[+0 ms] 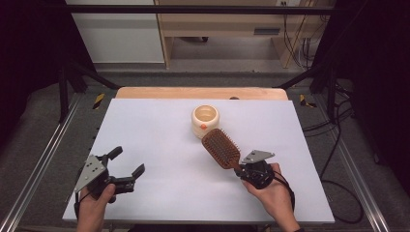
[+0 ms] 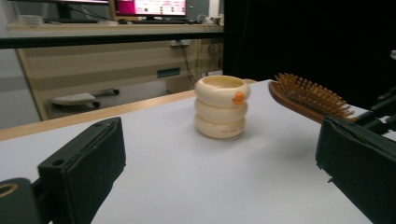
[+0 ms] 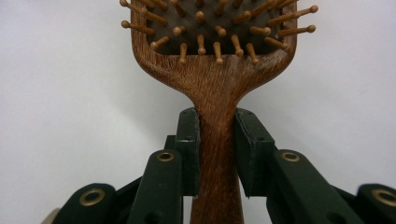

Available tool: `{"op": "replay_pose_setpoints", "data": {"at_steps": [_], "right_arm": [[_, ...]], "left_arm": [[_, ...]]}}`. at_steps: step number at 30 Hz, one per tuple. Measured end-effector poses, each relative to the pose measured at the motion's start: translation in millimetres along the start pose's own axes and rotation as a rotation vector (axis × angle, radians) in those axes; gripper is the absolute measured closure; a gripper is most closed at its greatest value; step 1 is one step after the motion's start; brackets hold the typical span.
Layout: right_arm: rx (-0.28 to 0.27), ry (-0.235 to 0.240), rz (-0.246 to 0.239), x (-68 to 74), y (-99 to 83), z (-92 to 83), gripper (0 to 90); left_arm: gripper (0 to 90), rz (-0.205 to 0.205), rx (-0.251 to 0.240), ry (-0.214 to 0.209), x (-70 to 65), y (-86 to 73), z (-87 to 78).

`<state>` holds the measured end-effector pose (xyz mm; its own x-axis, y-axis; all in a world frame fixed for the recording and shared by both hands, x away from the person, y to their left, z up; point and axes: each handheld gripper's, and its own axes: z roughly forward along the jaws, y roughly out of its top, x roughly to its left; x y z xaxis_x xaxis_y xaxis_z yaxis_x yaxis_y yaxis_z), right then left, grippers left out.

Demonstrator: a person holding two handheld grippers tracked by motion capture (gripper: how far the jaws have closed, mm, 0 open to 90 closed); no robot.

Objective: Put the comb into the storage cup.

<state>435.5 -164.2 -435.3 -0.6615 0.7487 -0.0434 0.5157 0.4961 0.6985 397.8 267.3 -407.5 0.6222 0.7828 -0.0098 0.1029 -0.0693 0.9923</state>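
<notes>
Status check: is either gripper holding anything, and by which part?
The right gripper holds the wooden hairbrush by its handle, just below the head. The left gripper is open and holds nothing.

Hand-held gripper units: appearance

Each hand carries a black two-jaw gripper, the left gripper (image 1: 126,166) and the right gripper (image 1: 238,168), topped by a grey three-cornered plate pierced with small holes. The jaws are flat black blocks on angular black link arms; brass-coloured ringed pivot holes mark the links, and small screw holes dot the pad faces. A black cable trails from each unit past the wrist. The forearms show no sleeves in the high view.
</notes>
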Motion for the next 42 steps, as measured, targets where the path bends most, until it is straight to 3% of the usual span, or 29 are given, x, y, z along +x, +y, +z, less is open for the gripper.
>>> {"op": "replay_pose_setpoints", "data": {"at_steps": [2,17,21,26,31,40,42], "right_arm": [[-0.063,-0.004,-0.008,-1.8,0.3,-3.0,72.8],[-0.220,-0.005,-0.014,1.4,10.8,-5.0,72.9],[-0.251,0.001,-0.014,2.8,12.8,-6.0,72.9],[-0.276,-0.006,-0.019,5.0,14.0,-6.7,72.9],[-0.326,-0.023,-0.022,9.2,16.9,-10.3,72.9],[-0.367,-0.028,-0.032,13.9,19.4,-12.1,72.8],[-0.379,-0.039,-0.037,15.7,20.4,-13.5,72.9]], "left_arm": [[1.8,0.011,0.005,-0.023,-7.3,4.7,10.4],[2.2,-0.010,0.036,-0.179,-52.8,33.3,103.9],[2.5,-0.011,0.038,-0.191,-59.3,36.5,116.6],[2.6,-0.050,0.039,-0.225,-65.7,41.6,130.9],[3.5,-0.172,0.023,-0.264,-65.0,47.5,147.8],[3.9,-0.206,0.022,-0.290,-75.4,58.9,157.7],[4.8,-0.198,0.028,-0.292,-76.2,59.7,160.1]]}}
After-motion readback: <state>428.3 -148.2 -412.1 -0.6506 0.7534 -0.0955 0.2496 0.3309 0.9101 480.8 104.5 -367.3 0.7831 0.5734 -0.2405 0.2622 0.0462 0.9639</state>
